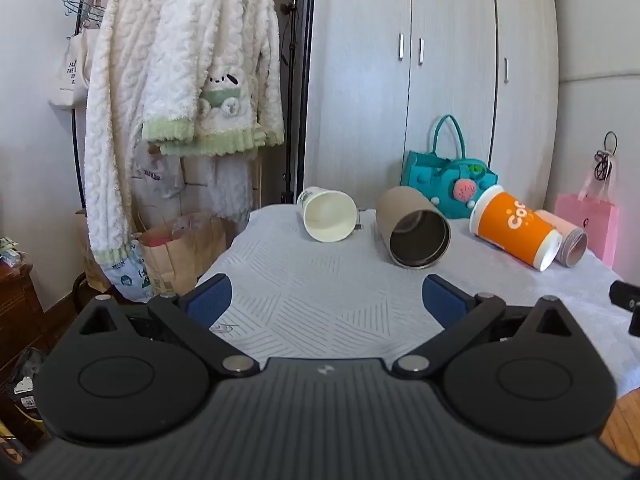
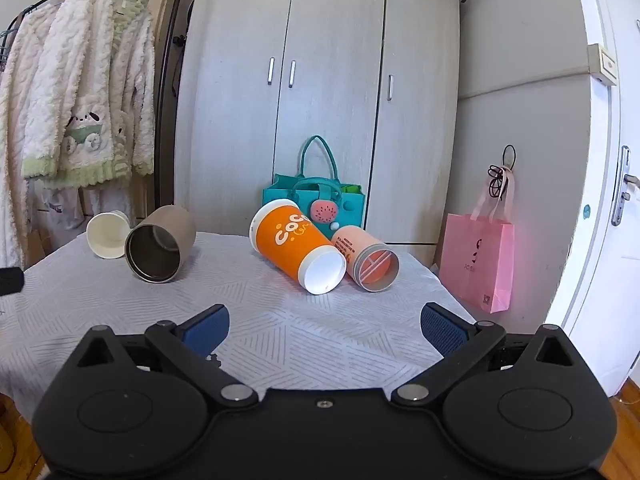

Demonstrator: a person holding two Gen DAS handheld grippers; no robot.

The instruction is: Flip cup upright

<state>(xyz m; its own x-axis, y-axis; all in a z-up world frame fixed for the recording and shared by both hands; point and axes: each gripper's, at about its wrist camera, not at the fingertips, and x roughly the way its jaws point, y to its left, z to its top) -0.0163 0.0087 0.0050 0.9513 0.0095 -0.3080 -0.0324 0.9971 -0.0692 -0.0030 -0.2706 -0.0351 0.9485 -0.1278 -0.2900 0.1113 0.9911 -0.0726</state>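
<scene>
Left gripper (image 1: 327, 300) spread wide, level over table (image 1: 320, 300), right gripper (image 2: 325, 326) likewise, cups (image 2: 298, 248) toppled ahead.

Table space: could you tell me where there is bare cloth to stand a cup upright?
Free: grey patterned cloth between both grippers and the cups. Crowded: the far edge, with cream paper cup, brown metal-lined tumbler, orange cup, pink tube.
</scene>
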